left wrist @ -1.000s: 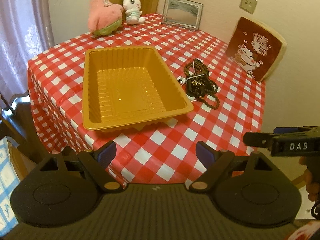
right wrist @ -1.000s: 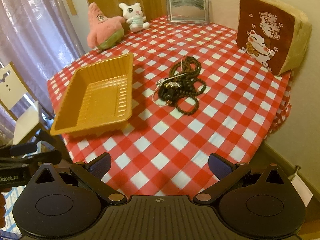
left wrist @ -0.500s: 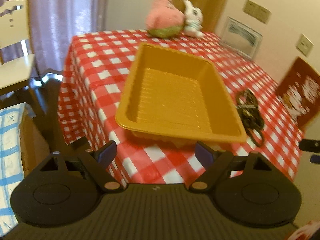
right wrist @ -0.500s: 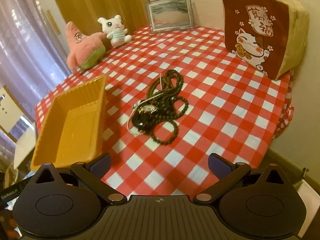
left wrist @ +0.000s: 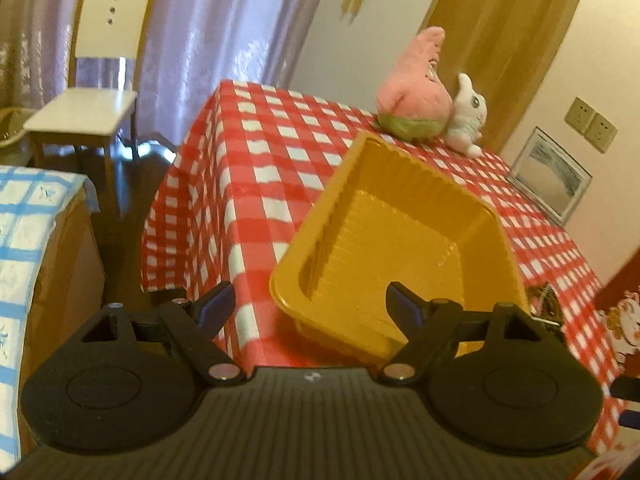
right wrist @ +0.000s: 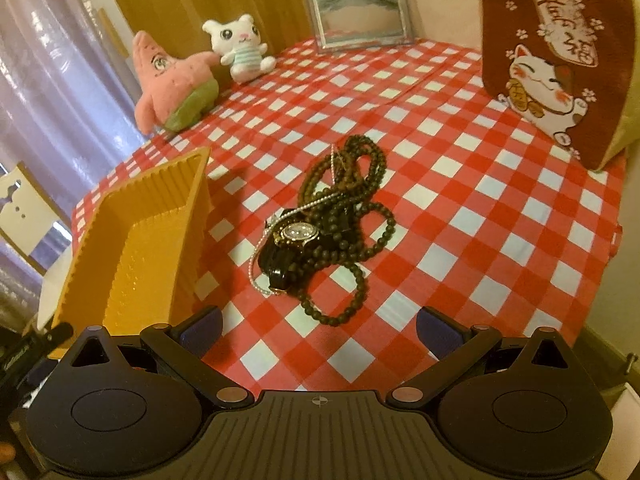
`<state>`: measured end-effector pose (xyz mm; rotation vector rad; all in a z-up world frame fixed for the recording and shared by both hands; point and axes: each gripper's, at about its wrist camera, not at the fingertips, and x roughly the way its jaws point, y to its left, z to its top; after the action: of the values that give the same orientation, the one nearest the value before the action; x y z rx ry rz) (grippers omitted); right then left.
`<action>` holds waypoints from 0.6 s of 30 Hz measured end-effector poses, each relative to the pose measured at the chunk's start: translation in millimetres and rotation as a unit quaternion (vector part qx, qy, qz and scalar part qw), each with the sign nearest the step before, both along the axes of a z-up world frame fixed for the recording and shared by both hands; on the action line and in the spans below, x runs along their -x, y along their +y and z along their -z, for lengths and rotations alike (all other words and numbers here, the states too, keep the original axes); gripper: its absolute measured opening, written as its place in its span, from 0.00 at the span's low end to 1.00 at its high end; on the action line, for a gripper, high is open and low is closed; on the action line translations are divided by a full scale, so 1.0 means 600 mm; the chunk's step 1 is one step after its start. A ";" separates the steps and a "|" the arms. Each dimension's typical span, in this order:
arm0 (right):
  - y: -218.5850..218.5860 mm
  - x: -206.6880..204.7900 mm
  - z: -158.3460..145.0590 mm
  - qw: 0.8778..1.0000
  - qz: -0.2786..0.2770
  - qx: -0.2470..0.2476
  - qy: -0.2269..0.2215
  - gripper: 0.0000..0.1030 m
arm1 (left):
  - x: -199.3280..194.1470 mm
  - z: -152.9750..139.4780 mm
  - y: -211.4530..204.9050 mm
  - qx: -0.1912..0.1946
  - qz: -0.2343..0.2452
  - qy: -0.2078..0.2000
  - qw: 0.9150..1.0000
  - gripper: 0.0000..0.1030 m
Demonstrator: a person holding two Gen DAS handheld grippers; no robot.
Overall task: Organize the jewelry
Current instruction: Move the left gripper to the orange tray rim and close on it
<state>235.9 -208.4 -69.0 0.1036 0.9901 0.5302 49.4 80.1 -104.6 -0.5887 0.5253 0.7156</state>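
An empty orange plastic tray [left wrist: 400, 240] lies on the red-and-white checked tablecloth [left wrist: 256, 184]. My left gripper [left wrist: 308, 302] hovers at the tray's near corner, which shows between its fingers. The jaws are closing and the pads do not touch the tray. Right of the tray [right wrist: 136, 248] lies the jewelry pile: a dark bead necklace [right wrist: 360, 168], a thin silver chain [right wrist: 320, 200] and a black watch [right wrist: 298, 234]. My right gripper [right wrist: 318, 326] hangs open just short of the pile, with nothing between its fingers. In the left wrist view only an edge of the beads [left wrist: 538, 304] shows past the tray.
At the back of the table stand a pink star plush [right wrist: 172, 84], a white plush animal [right wrist: 240, 48] and a picture frame [right wrist: 360, 12]. A lucky-cat cushion [right wrist: 552, 60] leans at the right. A white chair [left wrist: 96, 80] and a blue-checked box [left wrist: 28, 240] stand off the table's left.
The left gripper has rolled, sunk and swung toward the table's left end, so the tray's near corner now sits between its fingers. The right gripper has moved closer to the jewelry pile.
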 end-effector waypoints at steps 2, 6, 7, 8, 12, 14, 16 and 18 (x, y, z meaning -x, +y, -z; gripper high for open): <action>0.004 -0.005 0.006 1.000 -0.008 0.011 -0.001 1.00 | -0.011 0.011 0.001 -0.008 -0.005 0.004 1.000 0.72; 0.008 -0.016 0.020 1.000 -0.015 0.020 0.008 1.00 | -0.027 0.027 -0.002 -0.029 -0.009 0.000 1.000 0.56; 0.008 -0.019 0.023 1.000 -0.015 0.021 0.011 1.00 | -0.033 0.030 -0.004 -0.036 -0.007 0.003 0.999 0.53; 0.009 -0.021 0.027 1.000 -0.017 0.023 0.013 1.00 | -0.037 0.032 -0.005 -0.042 -0.007 0.004 0.999 0.51; 0.014 -0.031 0.037 0.999 -0.027 0.026 0.017 1.00 | -0.051 0.040 -0.008 -0.060 -0.012 0.008 0.998 0.46; 0.016 -0.035 0.040 0.999 -0.031 0.026 0.017 1.00 | -0.056 0.043 -0.008 -0.066 -0.012 0.009 0.998 0.36; 0.018 -0.039 0.043 0.999 -0.034 0.026 0.015 1.00 | -0.059 0.044 -0.010 -0.077 -0.013 0.015 0.997 0.32; 0.018 -0.044 0.045 0.999 -0.037 0.026 0.011 1.00 | -0.059 0.044 -0.008 -0.082 -0.011 0.014 0.996 0.24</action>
<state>262.2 -197.5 -96.0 0.0265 1.0324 0.5722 85.1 75.2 -131.2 -0.4322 0.4817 0.7812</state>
